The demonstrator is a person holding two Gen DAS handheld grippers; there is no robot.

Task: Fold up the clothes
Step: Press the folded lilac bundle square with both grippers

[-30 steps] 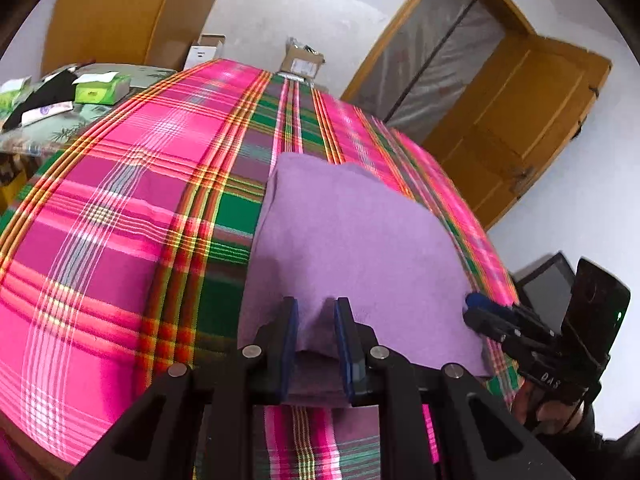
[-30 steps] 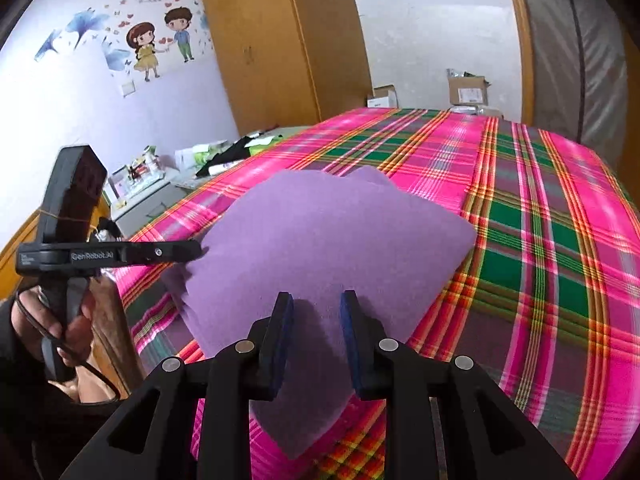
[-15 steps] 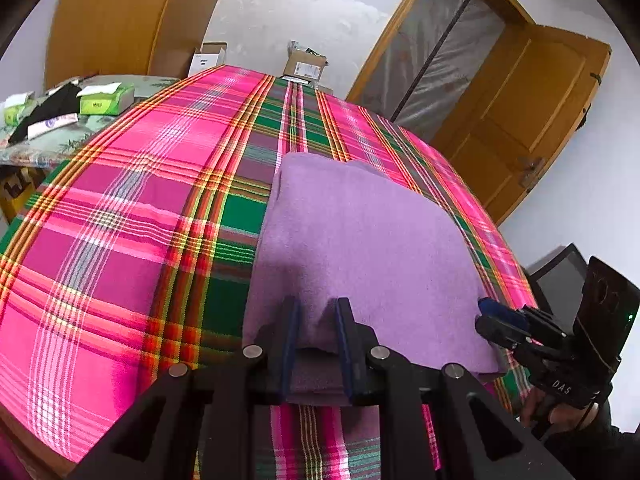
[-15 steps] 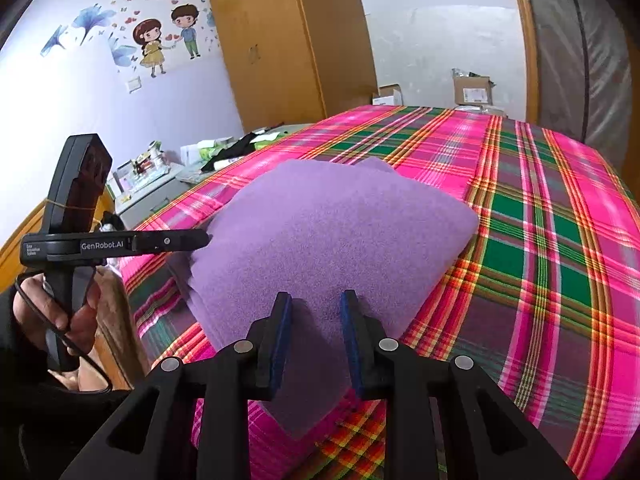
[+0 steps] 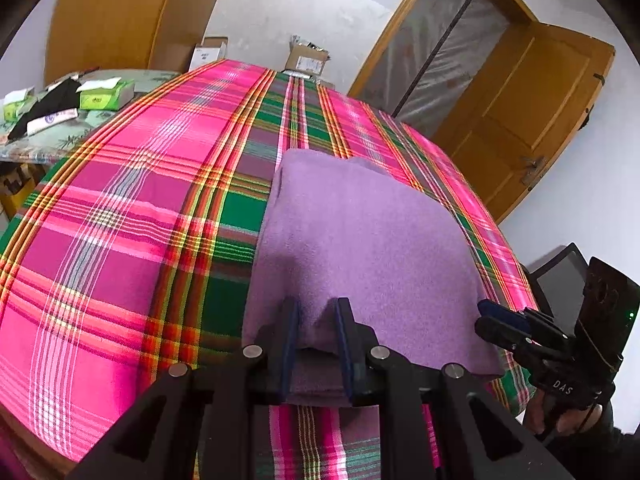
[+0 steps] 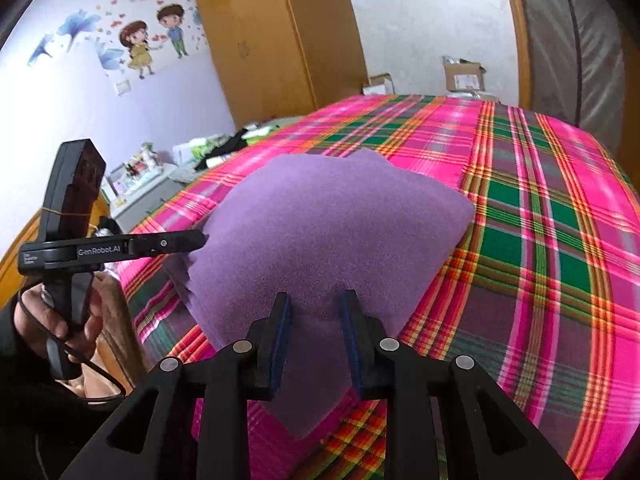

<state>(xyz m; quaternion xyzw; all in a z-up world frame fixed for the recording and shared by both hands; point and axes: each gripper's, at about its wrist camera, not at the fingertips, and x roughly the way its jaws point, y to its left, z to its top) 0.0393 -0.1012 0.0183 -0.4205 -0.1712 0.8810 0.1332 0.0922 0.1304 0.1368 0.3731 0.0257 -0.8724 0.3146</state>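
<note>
Both tongs, left (image 5: 316,312) and right (image 6: 314,306), pinch the purple cloth (image 5: 360,240) on the plaid bedspread (image 5: 140,200); cardboard boxes (image 5: 306,58) stand beyond.

Folded cloth (image 5: 360,240) on bed (image 5: 120,220), side table (image 5: 48,140) at bed's left.

Wide bare plaid bed (image 5: 132,216) lies open left of the purple cloth (image 5: 360,240); the cluttered side table (image 5: 60,136) crowds its far-left edge.

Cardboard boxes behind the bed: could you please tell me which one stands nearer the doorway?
The brown box with raised flaps, close to the door frame. The white box stands further left, beside the wooden wardrobe.
</note>
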